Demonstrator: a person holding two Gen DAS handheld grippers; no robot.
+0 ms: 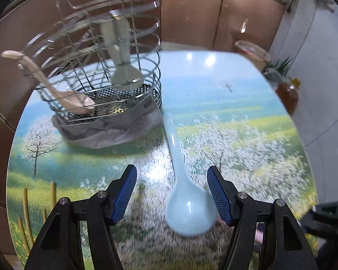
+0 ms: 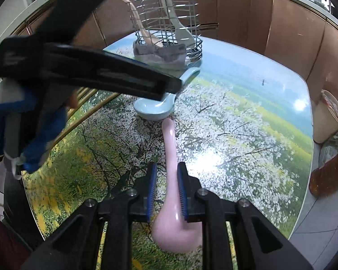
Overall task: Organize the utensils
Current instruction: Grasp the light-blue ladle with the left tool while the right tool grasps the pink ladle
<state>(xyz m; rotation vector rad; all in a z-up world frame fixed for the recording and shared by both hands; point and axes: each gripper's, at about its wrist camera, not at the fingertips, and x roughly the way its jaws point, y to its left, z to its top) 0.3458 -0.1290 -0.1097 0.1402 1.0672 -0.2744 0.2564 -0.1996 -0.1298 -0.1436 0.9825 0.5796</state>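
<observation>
A light blue spoon (image 1: pixel 187 202) lies on the picture-printed table, its bowl between the open fingers of my left gripper (image 1: pixel 172 180), which do not touch it. It also shows in the right wrist view (image 2: pixel 155 108). My right gripper (image 2: pixel 166 180) is shut on the handle of a pink spoon (image 2: pixel 171 202), bowl toward the camera. A wire utensil basket (image 1: pixel 96 85) stands at the back on a grey cloth (image 1: pixel 105 130); it holds a beige spoon (image 1: pixel 63 92) and a pale grey-green spoon (image 1: pixel 123 67). The basket also shows in the right wrist view (image 2: pixel 169 29).
The table (image 1: pixel 247 135) has a rounded edge. Jars and a bottle of amber liquid (image 1: pixel 288 94) stand off its right side, also in the right wrist view (image 2: pixel 326 175). Brown cabinet panels (image 1: pixel 191 11) run behind. The left gripper's body (image 2: pixel 78 69) crosses the right wrist view.
</observation>
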